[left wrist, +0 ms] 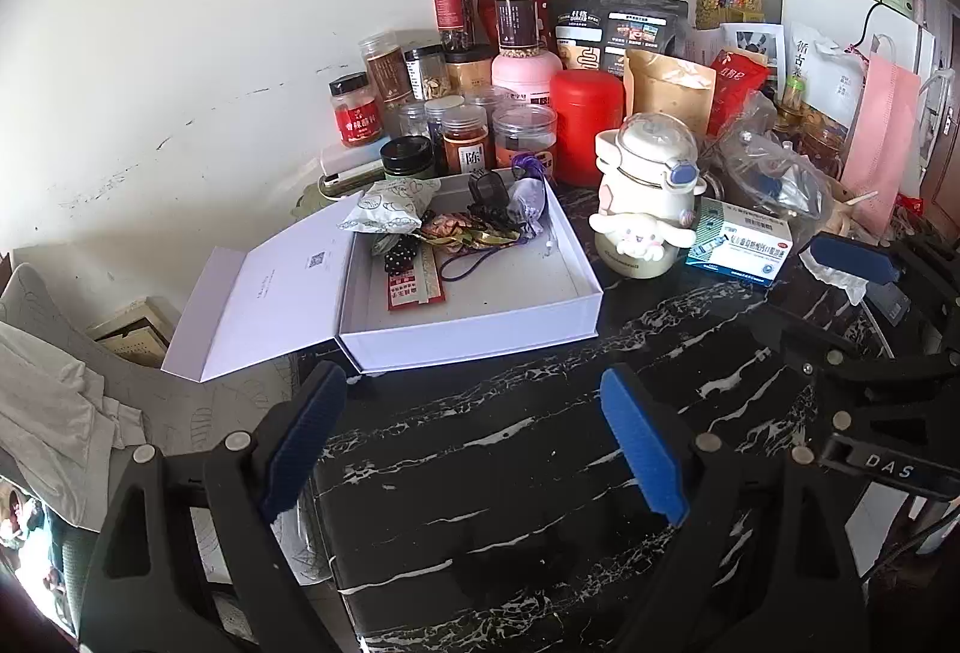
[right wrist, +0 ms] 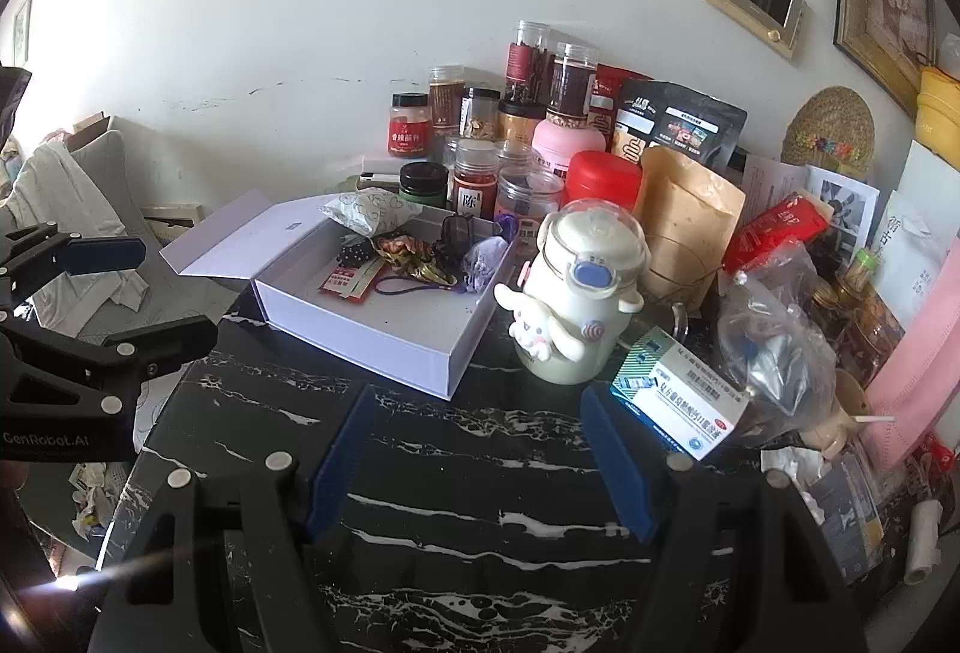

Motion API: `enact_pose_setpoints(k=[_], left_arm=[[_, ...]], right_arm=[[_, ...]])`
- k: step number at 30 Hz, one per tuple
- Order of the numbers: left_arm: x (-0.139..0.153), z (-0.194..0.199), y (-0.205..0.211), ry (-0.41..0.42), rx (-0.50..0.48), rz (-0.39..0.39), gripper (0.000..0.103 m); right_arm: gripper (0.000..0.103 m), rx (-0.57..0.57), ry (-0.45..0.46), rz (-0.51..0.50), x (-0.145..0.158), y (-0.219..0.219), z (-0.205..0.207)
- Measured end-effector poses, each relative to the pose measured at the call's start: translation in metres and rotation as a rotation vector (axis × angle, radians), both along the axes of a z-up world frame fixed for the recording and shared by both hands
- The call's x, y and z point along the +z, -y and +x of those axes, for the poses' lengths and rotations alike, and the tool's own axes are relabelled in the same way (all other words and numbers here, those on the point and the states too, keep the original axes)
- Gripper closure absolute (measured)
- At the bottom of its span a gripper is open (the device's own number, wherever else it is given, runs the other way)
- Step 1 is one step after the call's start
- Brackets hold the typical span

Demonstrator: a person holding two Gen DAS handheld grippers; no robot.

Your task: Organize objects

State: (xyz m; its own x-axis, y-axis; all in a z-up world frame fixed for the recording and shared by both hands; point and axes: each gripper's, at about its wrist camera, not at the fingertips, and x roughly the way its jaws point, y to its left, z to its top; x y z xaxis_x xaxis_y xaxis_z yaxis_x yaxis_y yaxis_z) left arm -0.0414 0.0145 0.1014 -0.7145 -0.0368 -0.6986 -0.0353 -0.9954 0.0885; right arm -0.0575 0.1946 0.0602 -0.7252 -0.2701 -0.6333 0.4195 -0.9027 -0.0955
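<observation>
You've got a black worktop with white marble veining, a plain white box, a solid red canister, and blue pads on each claw.

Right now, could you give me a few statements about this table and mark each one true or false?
1. The white box stands open with its lid folded flat. True.
2. The box is empty. False: a snack packet, a purple cord and other small things lie in it.
3. The cartoon bottle stands upright between the box and the medicine carton. True.
4. The right tongs grip the carton. False: they are open over the black marble table, holding nothing.
5. The left tongs are open and empty. True.
6. The red canister lies on its side. False: it stands upright.
</observation>
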Motion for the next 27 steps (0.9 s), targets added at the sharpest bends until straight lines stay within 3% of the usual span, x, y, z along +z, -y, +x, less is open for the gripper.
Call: enact_pose_setpoints(k=[27], left_arm=[[-0.013,0.019,-0.004,0.014,-0.014,0.008,0.017]], right_arm=[[0.031,0.012,0.019,0.006,-0.01,0.0,0.01]])
